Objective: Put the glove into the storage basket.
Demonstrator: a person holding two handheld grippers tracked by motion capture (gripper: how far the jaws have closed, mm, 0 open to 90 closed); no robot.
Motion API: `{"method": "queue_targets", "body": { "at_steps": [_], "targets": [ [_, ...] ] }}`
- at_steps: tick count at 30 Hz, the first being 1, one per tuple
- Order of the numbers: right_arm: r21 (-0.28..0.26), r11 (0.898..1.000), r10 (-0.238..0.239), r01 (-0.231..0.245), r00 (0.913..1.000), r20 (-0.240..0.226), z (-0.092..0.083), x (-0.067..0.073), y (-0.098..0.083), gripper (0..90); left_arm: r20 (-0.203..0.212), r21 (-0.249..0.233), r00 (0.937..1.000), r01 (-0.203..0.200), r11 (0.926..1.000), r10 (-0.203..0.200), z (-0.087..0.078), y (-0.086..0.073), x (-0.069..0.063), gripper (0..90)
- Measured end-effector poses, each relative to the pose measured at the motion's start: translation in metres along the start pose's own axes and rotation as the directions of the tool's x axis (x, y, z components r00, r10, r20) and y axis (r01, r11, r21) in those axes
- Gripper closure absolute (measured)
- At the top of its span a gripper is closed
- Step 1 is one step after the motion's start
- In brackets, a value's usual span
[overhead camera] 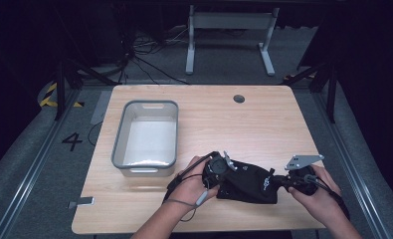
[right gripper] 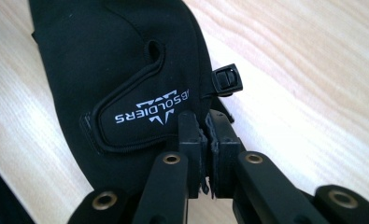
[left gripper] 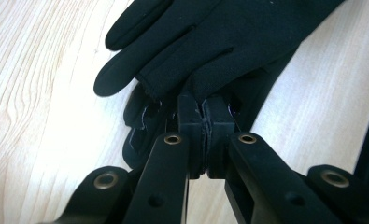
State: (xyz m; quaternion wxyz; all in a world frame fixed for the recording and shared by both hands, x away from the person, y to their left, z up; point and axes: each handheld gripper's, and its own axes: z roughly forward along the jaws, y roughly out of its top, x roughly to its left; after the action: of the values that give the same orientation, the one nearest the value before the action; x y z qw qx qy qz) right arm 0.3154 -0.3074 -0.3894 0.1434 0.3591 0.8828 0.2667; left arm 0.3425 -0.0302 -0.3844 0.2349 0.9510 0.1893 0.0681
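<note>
Black gloves (overhead camera: pixel 248 182) are pinched by my left hand-held gripper (left gripper: pixel 203 122) and right hand-held gripper (right gripper: pixel 206 133); grey bin (overhead camera: pixel 119 149) unfilled, I'd judge.

Left gripper (left gripper: pixel 204 122): matte black jaws are showing brass-ringed screw holes along each arm and ribbed black pads. Right gripper (right gripper: pixel 206 135): same black build, brass eyelets, pad edges looking frayed. In high view, a grey three-cornered plate (overhead camera: pixel 303 160) is topping the right gripper; thin dark cables are trailing. Forearms are showing no sleeves.
</note>
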Motion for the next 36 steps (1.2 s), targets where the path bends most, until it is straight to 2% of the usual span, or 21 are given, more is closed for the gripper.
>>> {"method": "queue_targets", "body": {
  "at_steps": [14,22,29,36],
  "targets": [
    [-0.020,0.998,-0.056,0.056,0.9984,0.001,0.017,-0.004,0.020,86.2,-0.005,0.017,0.9998,0.021,0.9996,-0.021,-0.008,-0.014,-0.008,88.2],
    [-0.018,0.998,-0.064,0.064,0.9980,0.000,0.023,-0.006,0.022,86.3,-0.004,0.031,0.9998,0.018,0.9993,-0.018,-0.005,-0.015,-0.009,88.2],
    [-0.005,0.998,-0.064,0.064,0.9979,0.006,0.026,-0.006,0.021,86.2,0.011,0.058,0.9999,0.010,0.9983,-0.011,0.002,-0.014,-0.008,88.2],
    [0.021,0.998,-0.058,0.058,0.9983,0.000,0.030,-0.009,0.017,85.4,0.054,0.080,0.9983,0.017,0.9967,-0.022,0.013,-0.014,-0.007,88.1]
  ]
}}
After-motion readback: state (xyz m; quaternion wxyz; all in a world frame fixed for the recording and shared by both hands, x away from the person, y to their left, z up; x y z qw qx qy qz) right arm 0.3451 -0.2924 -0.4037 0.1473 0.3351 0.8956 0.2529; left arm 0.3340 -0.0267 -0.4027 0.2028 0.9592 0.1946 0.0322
